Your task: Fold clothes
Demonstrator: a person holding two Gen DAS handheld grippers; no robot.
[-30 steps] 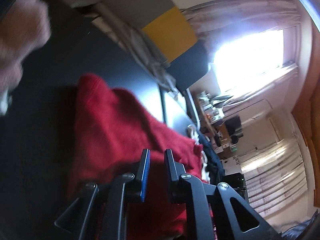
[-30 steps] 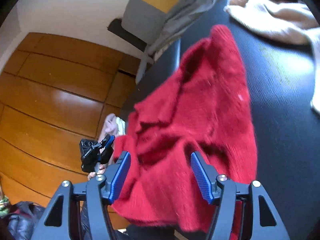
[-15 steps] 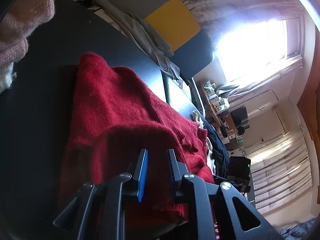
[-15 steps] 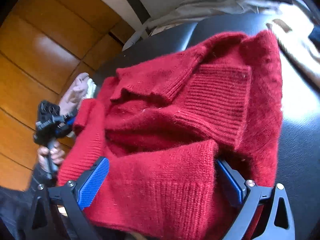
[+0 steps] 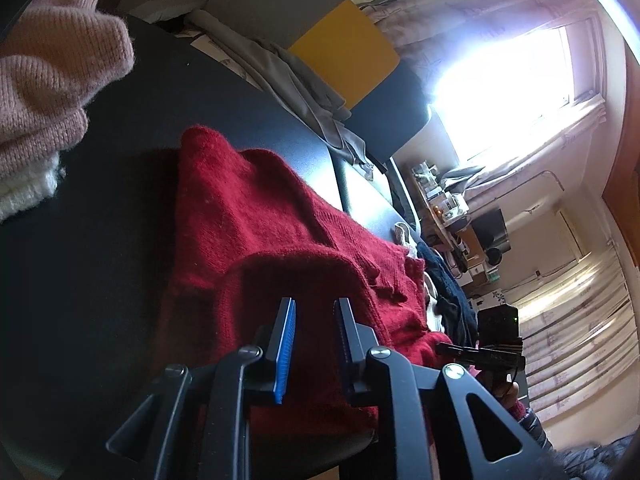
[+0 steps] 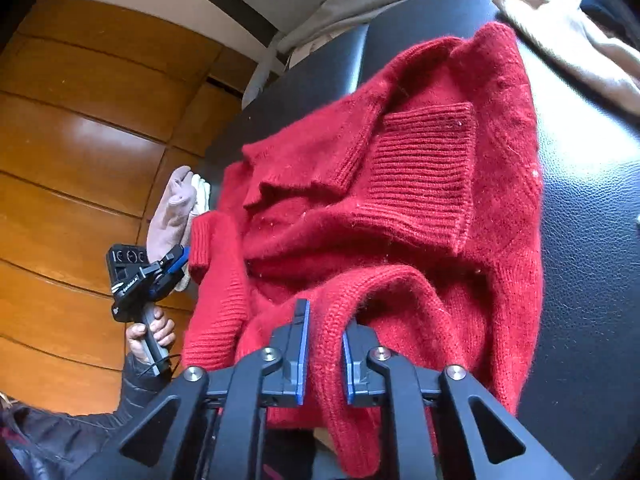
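Observation:
A red knit sweater (image 6: 420, 168) lies bunched on the black table (image 6: 580, 240), one ribbed cuff folded across its middle. My right gripper (image 6: 324, 308) is shut on a raised fold of its near edge, with red knit pinched between the blue pads. In the left wrist view the sweater (image 5: 248, 216) spreads ahead of my left gripper (image 5: 314, 304), whose jaws stand a narrow gap apart over the near hem with no fabric visibly pinched. From the right wrist view the left gripper (image 6: 180, 258) hangs off the table's left edge beside a red cuff, held by a hand (image 6: 156, 328).
A pink knit garment (image 5: 48, 72) lies at the table's far left, and a beige one (image 6: 568, 40) at the far right. Grey cloth (image 5: 288, 76) hangs over a chair behind the table. Dark clothes (image 5: 448, 280) are piled past the sweater. Wood panelling (image 6: 80, 120) is left.
The right gripper's jaws went from wide around the sweater's near edge to shut on a fold of it, which now stands up. The left gripper has barely moved.

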